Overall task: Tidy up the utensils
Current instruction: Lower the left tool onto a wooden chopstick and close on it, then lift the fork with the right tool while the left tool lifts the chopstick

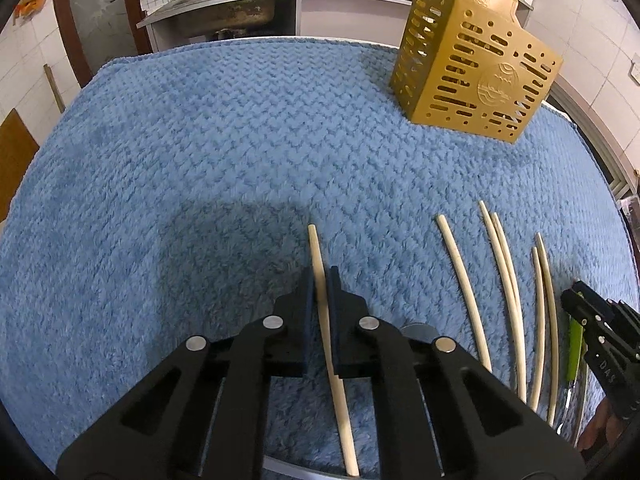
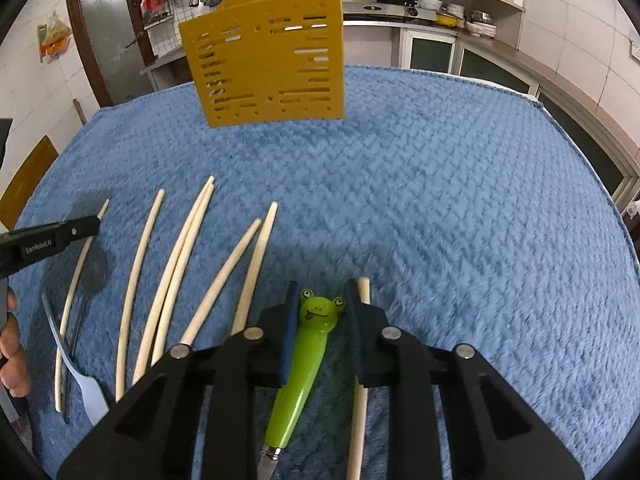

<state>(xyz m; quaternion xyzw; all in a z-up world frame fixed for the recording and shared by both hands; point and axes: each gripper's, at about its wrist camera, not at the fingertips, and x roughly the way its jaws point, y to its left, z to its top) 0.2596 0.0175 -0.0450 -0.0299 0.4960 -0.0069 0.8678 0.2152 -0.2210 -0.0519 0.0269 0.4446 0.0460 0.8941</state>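
Observation:
Several pale chopsticks lie on the blue towel point(image 1: 200, 140). My left gripper point(image 1: 321, 280) is closed on one chopstick point(image 1: 328, 344), its pads pressing both sides. It also shows at the left of the right wrist view point(image 2: 76, 230). My right gripper point(image 2: 319, 292) is open, its fingers either side of a green frog-handled utensil point(image 2: 308, 344) lying on the towel. Another chopstick point(image 2: 360, 400) lies under its right finger. The gold slotted utensil holder point(image 1: 472, 68) stands at the far side of the towel and also shows in the right wrist view point(image 2: 268, 56).
A metal fork point(image 2: 76, 364) lies at the left among the chopsticks. More chopsticks point(image 1: 504, 296) lie between the two grippers. A kitchen counter with a sink point(image 1: 232, 8) and a stove point(image 2: 384, 4) runs behind the table.

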